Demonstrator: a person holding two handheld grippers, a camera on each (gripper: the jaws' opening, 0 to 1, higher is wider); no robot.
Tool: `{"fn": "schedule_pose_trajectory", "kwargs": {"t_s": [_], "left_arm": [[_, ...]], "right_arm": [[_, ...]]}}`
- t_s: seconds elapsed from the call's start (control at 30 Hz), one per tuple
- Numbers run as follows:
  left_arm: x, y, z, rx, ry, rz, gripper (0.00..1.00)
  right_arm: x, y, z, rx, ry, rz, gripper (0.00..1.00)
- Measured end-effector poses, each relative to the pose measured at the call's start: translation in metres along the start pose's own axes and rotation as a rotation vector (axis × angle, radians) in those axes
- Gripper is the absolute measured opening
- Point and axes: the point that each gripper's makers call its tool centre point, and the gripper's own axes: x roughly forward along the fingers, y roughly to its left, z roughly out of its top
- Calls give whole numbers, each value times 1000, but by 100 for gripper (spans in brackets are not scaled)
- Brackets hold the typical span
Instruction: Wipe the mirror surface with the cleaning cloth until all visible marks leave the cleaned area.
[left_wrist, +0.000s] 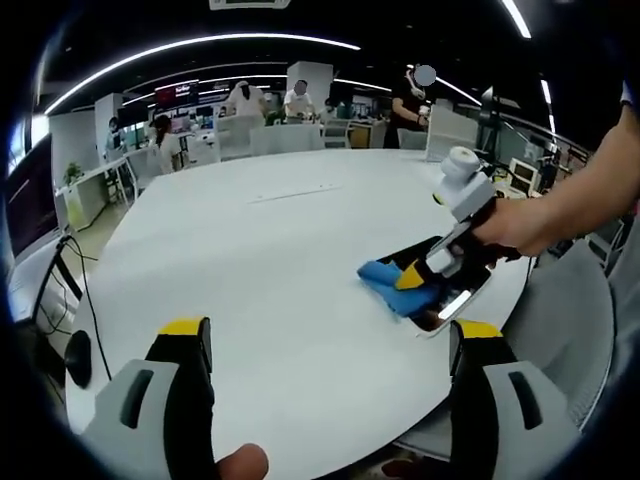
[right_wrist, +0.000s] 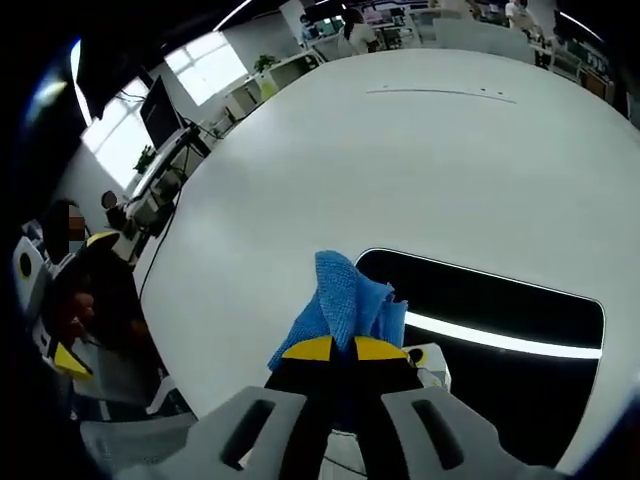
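Note:
A flat dark mirror (right_wrist: 500, 320) lies on the white table (right_wrist: 400, 150) near its edge, reflecting a ceiling light strip. My right gripper (right_wrist: 343, 349) is shut on a blue cleaning cloth (right_wrist: 345, 300), which rests on the mirror's left end. In the left gripper view, the right gripper (left_wrist: 418, 278) comes in from the right, held by a hand, with the blue cloth (left_wrist: 388, 281) pressed on the mirror (left_wrist: 455, 300). My left gripper (left_wrist: 330, 345) stands open above the bare table, with nothing between its jaws.
The round white table (left_wrist: 260, 260) spreads wide toward the far side. Grey chairs (left_wrist: 570, 320) stand at the table's near edge. Several people and desks sit in the office behind. Cables and a monitor are at the left (left_wrist: 60, 290).

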Motion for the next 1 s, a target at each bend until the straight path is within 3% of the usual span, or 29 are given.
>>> {"fn": "schedule_pose_trajectory", "kwargs": {"t_s": [0.23,0.37,1.0], "left_arm": [[-1,-2,2,-3,-4,-19,94],[-1,2,4,-5,-14,-3,99],[3,-2,12,-2,-22,-7,99]], "right_arm": [[0,-1,0,-17,2,5,0],[-2,-6,0,-6,2,3,0],[-18,-34,-8,36,-13,-3,0]]}}
